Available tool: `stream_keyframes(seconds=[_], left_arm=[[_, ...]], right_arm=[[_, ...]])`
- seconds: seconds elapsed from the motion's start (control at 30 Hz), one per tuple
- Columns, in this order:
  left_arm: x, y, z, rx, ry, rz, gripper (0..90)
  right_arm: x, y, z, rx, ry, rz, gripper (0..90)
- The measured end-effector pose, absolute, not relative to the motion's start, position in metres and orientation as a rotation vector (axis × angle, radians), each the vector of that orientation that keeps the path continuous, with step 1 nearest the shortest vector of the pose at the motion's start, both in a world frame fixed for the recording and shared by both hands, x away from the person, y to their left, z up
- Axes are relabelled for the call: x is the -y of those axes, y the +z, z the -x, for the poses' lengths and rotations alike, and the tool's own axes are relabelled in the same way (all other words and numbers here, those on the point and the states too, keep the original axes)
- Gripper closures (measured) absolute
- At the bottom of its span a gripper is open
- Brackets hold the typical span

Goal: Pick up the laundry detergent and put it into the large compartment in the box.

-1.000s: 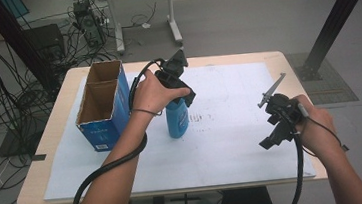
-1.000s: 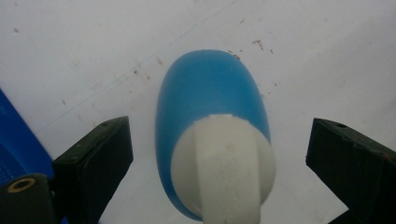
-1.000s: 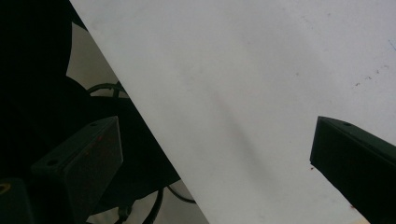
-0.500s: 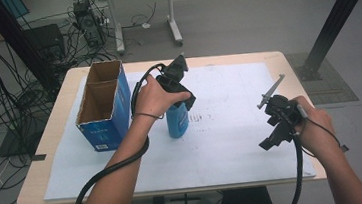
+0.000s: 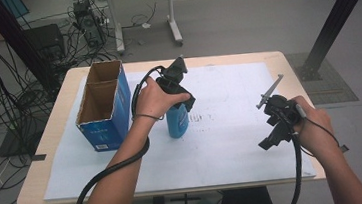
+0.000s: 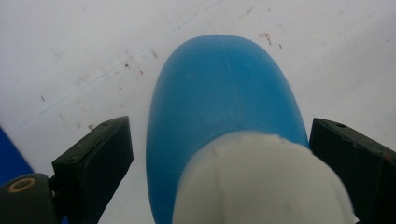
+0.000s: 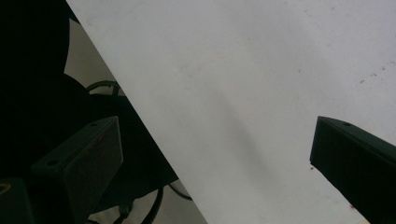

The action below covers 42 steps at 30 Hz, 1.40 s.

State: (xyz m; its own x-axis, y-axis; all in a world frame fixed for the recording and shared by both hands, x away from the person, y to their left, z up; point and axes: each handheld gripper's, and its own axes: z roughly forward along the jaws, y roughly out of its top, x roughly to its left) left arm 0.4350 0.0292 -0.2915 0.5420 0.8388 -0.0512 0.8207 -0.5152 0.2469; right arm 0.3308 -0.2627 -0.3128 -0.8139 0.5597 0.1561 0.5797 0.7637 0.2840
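Observation:
A blue bottle (image 5: 177, 123) with a white cap (image 6: 261, 182) stands upright on the white sheet, just right of the box. My left gripper (image 5: 179, 103) comes down over its top and is open. In the left gripper view the jaws straddle the bottle (image 6: 224, 93): the right jaw sits at its side, while a gap stays at the left jaw. My right gripper (image 5: 272, 134) hovers open over the sheet's right part near the front edge, its jaws (image 7: 219, 140) holding nothing.
A tall open cardboard box (image 5: 102, 131) with blue sides stands at the left of the wooden table (image 5: 36, 186). A white sheet (image 5: 223, 143) covers most of the tabletop. Cables trail from both grippers toward the front edge.
The left gripper has stayed over the bottle top, sinking slightly. The right gripper has drifted a little toward the front edge.

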Motion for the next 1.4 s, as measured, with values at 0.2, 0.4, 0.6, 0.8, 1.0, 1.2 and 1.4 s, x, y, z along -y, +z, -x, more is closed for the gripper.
stream_keyframes(seconds=[0.2,0.4,0.6,0.8,1.0,1.2,1.4], left_arm=[[-0.0294,-0.2903,-0.4351,-1.393,0.112,-2.536,7.7],[-0.0293,-0.2883,-0.4351,-1.393,0.114,-2.533,7.7],[-0.0291,-0.2871,-0.4345,-1.392,0.117,-2.534,7.6],[-0.0288,-0.2862,-0.4346,-1.39,0.113,-2.535,7.6],[-0.0291,-0.285,-0.4345,-1.391,0.113,-2.533,7.5],[-0.0293,-0.2844,-0.4346,-1.391,0.11,-2.529,7.2],[-0.0295,-0.2837,-0.4343,-1.395,0.111,-2.521,6.9]], right_arm=[[0.2635,-0.3126,-0.3309,2.891,-0.496,0.944,2.0],[0.2637,-0.3124,-0.3312,2.893,-0.493,0.942,2.0],[0.2637,-0.3116,-0.3314,2.896,-0.49,0.942,2.1],[0.264,-0.3114,-0.3321,2.896,-0.491,0.942,2.0],[0.2638,-0.3116,-0.3325,2.894,-0.492,0.942,2.0],[0.2633,-0.3116,-0.3329,2.895,-0.49,0.938,2.0],[0.2632,-0.3116,-0.3331,2.896,-0.489,0.937,2.0]])
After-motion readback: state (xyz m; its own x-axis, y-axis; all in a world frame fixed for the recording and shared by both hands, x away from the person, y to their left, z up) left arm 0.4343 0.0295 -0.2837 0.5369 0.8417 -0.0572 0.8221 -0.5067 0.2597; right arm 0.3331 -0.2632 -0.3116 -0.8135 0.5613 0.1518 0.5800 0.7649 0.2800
